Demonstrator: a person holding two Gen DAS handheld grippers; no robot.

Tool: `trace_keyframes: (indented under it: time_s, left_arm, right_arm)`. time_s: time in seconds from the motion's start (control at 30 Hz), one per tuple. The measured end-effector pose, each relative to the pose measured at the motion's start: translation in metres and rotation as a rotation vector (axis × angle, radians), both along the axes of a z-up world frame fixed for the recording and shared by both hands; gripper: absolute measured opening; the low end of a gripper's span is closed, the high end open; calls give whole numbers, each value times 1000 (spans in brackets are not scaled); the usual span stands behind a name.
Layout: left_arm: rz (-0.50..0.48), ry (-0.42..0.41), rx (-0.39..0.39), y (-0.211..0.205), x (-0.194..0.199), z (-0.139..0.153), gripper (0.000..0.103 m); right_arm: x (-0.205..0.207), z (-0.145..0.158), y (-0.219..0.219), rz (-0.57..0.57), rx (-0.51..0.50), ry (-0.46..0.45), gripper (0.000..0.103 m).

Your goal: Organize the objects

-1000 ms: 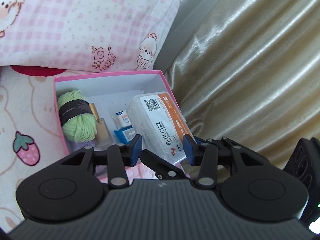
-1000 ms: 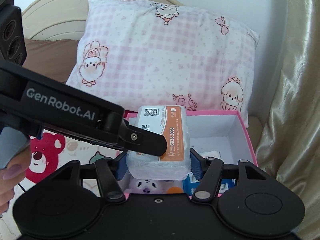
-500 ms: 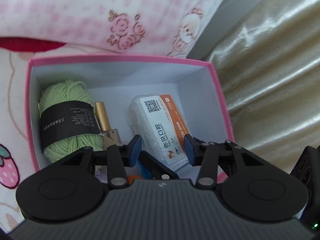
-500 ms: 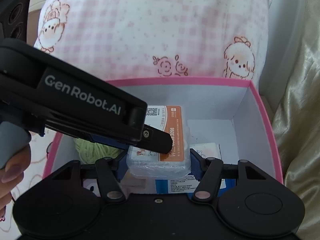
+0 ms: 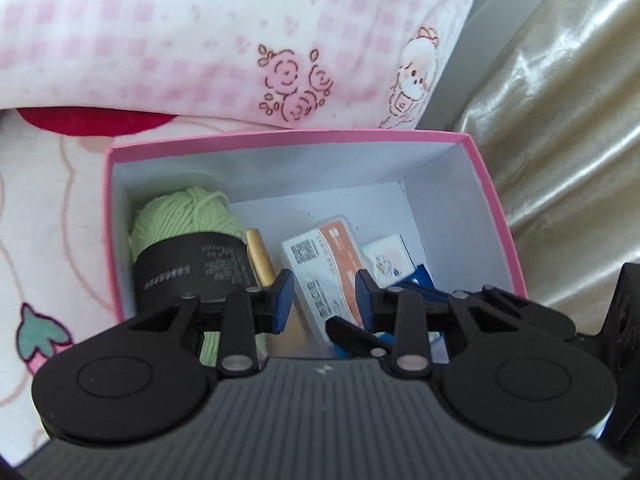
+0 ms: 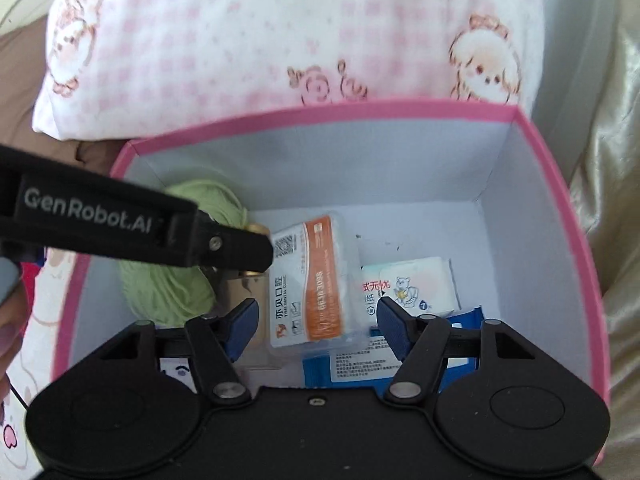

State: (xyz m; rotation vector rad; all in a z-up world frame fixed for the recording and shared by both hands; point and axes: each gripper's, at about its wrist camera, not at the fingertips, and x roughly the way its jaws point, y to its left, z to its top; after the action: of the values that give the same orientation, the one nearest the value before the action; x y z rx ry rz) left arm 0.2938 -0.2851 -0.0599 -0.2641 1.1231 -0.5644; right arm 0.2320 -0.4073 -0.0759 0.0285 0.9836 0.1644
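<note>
1. Nearest, the right tongs (image 6: 316, 322) stand released. Their blue pads have just been opening, and the dental-clinic pack (image 6: 312, 284) lies between them with a gap showing on each side. I judge this to be the drop-off step: the pack is set down in the pink box (image 6: 320, 114) and let go.
2. Beside them, the left tongs (image 5: 324, 298) have just been narrowing and grasp nothing. In the right wrist view one black finger reaches in from the left, its tip near the pack's far left corner; I cannot tell whether it touches.
3. Next, as I see it, both tongs need to lift straight up out of the box, so the pads do not catch the plastic wrap or the pink walls, and then go for whatever is left outside.
4. Further in, the pack lies printed face up in the middle of the box. Its long axis runs near to far, roughly along the line the right tongs point. The QR-code end is away from them, and the orange stripe runs lengthwise on the right.
5. Around it, its near end overlaps a blue packet (image 6: 360, 364), and a tissue pack (image 6: 412, 284) lies just to its right. A gold-capped bottle (image 5: 260, 256) and a green yarn ball (image 5: 188, 216) are to its left.
6. Farthest, a pink checked pillow (image 6: 280, 32) sits behind the box's back wall.
</note>
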Motion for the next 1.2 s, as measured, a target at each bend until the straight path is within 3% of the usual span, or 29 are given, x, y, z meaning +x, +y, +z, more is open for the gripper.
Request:
trace_keyframes:
  time_s: [0.2, 0.37, 0.47, 0.7, 0.83, 1.2]
  left_arm:
    - [-3, -58, 48, 30, -41, 44, 43]
    - [-6, -85, 76, 64, -83, 74, 49]
    - [-1, -54, 152, 81, -106, 86, 52]
    - [11, -110, 191, 125, -154, 117, 58]
    - [44, -138, 218, 150, -176, 120, 61]
    - [107, -116, 288, 206, -210, 95, 62]
  right_arm:
    - [-50, 39, 20, 22, -52, -57, 70]
    - [-85, 72, 35, 18, -32, -84, 70]
    - [-106, 91, 47, 22, -36, -107, 70]
    - [-147, 134, 75, 30, -4, -148, 72]
    - [-166, 144, 89, 34, -12, -171, 74]
    - [-193, 143, 118, 63, -43, -151, 78]
